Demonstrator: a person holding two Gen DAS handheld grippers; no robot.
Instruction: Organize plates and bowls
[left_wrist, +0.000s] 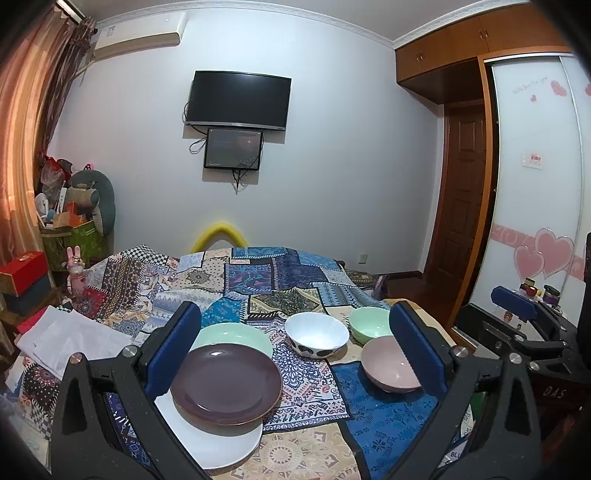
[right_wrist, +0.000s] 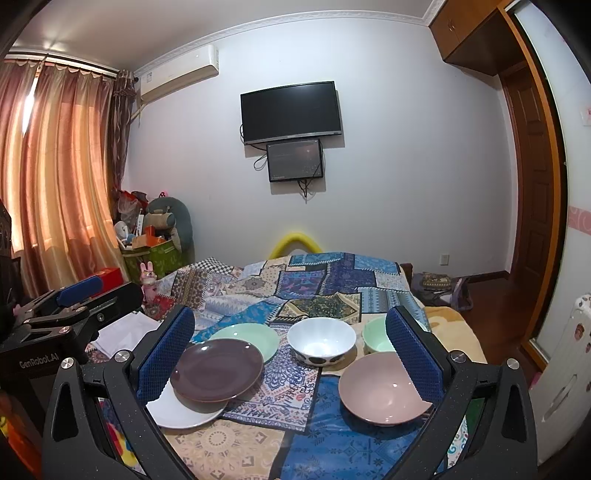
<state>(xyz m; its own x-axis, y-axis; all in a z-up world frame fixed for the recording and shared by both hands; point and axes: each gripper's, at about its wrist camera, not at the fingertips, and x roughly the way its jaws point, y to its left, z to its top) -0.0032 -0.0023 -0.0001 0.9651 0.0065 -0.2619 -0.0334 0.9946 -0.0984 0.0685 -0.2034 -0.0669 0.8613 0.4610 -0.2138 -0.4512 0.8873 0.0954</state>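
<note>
Left wrist: both claws (left_wrist: 295, 350) (right_wrist: 291, 354) gape empty; purple plate (left_wrist: 226, 382) lies flat.

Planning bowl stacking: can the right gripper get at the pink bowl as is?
Probably yes. The right gripper is open and empty, the round pink ceramic bowl sits uncovered just ahead by its right finger, apart from the white bowl.

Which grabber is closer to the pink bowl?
Right. The right gripper sits just over the pink bowl; the left gripper is farther left, by the purple plate.

Black left tongs (left_wrist: 295, 349) and right tongs (right_wrist: 290, 352): blue textured pads, silver screws, white "GenRobot.AI" lettering
</note>
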